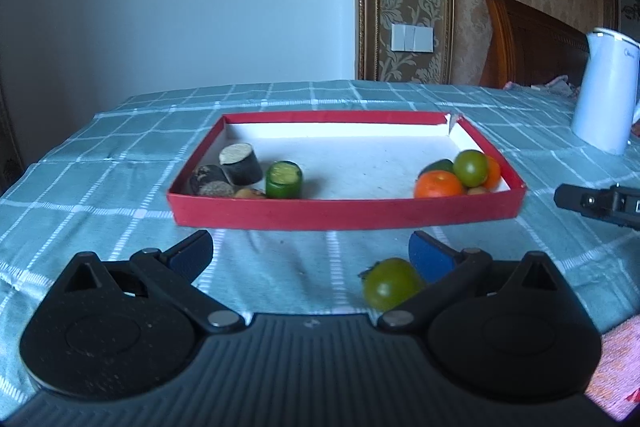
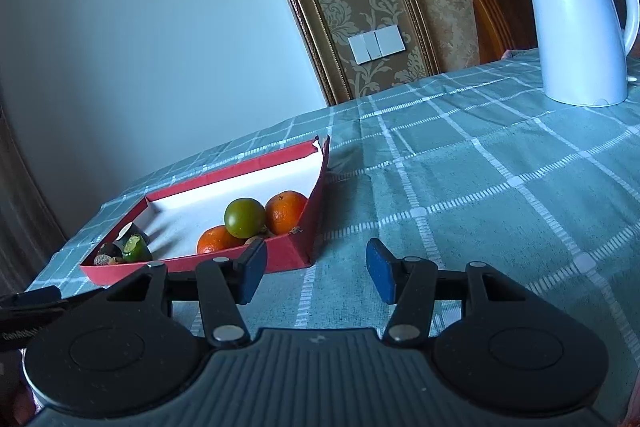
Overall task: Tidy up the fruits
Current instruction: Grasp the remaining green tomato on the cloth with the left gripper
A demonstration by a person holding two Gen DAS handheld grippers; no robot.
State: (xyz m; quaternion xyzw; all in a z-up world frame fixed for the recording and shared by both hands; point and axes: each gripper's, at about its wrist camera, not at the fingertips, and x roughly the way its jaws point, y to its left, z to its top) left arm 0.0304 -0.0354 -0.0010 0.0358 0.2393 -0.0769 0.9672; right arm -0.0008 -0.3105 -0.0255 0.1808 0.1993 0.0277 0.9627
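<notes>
On the checked cloth: a teal tablecloth (image 1: 120, 163) with a white grid covers the table, and a shallow red tray (image 1: 344, 215) with a white floor sits on it.
Tray, left end: dark cut cylinders (image 1: 240, 165) with pale ends lie in the corner, just beside a cut green piece (image 1: 283, 179) standing on end.
Tray, right end: an orange fruit (image 1: 438, 185), a green round fruit (image 1: 471, 167) leaning on it, and a second orange one (image 2: 286, 211) are bunched against the side wall.
Loose fruit: a green round fruit with a stem (image 1: 390, 283) lies on the cloth outside the tray, in front of its near wall.
Left gripper (image 1: 312, 255): jaws spread wide and empty; the loose fruit sits just inside the right blue pad (image 1: 428, 257), and contact cannot be told.
Right gripper (image 2: 316, 277): jaws partly apart with only cloth between the blue pads, beside the tray's near right corner.
Far side: a white kettle (image 2: 580, 27) stands on the cloth, well apart from the tray.
Backdrop: a plain pale wall, patterned wallpaper with a switch plate (image 2: 376, 43), and a wooden chair back (image 1: 528, 39).
</notes>
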